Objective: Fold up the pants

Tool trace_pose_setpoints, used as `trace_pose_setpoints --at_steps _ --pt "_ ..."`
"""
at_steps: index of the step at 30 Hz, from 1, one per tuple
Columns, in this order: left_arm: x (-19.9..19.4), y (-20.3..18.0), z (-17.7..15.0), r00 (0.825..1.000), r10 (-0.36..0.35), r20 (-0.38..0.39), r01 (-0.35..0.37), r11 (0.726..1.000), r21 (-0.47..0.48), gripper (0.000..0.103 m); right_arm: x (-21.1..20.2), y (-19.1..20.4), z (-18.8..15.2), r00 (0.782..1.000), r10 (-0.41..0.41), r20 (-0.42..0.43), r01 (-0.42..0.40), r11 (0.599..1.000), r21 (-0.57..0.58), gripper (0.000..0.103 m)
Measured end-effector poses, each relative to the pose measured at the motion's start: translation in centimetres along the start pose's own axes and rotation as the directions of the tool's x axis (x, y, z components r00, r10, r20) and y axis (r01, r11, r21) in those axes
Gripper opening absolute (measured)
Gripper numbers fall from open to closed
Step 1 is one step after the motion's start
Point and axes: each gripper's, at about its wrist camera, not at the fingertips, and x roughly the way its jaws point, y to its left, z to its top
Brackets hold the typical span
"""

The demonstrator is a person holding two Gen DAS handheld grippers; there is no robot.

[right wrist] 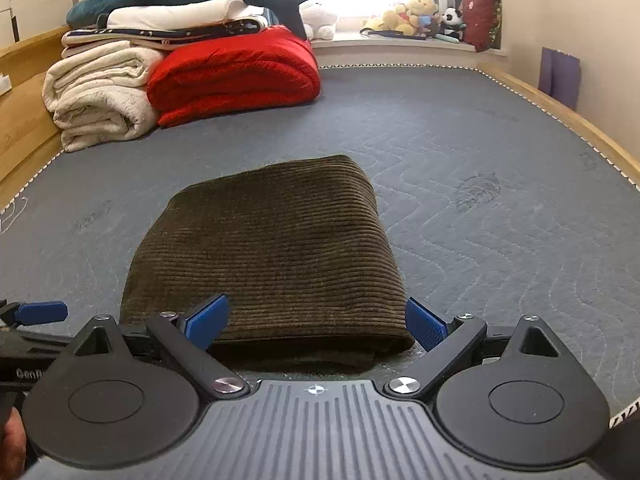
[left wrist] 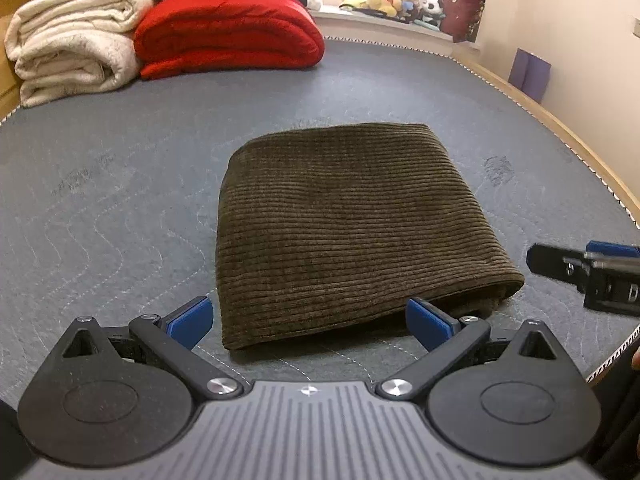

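Hand-held grippers agape; folded pants lengthwise ahead.

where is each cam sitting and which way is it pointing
Left wrist: sits on the left tool, angled down over the mattress at the folded brown pants; shows its own open blue fingers and the right tool at the right edge.
Right wrist: sits on the right tool, same heading, pants left of centre; the left tool's fingertip and a hand show at left.
Shared: pants, red blanket, cream blanket, windowsill toys.
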Motion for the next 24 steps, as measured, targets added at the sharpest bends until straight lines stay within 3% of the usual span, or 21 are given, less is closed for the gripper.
trace_pose_setpoints --at_steps 24 --pt "0.26 0.86 -0.06 1.000 0.013 -0.027 -0.014 0.999 -0.042 0.103 0.45 0.16 -0.11 1.000 0.004 -0.022 -0.004 1.000 -0.022 0.095"
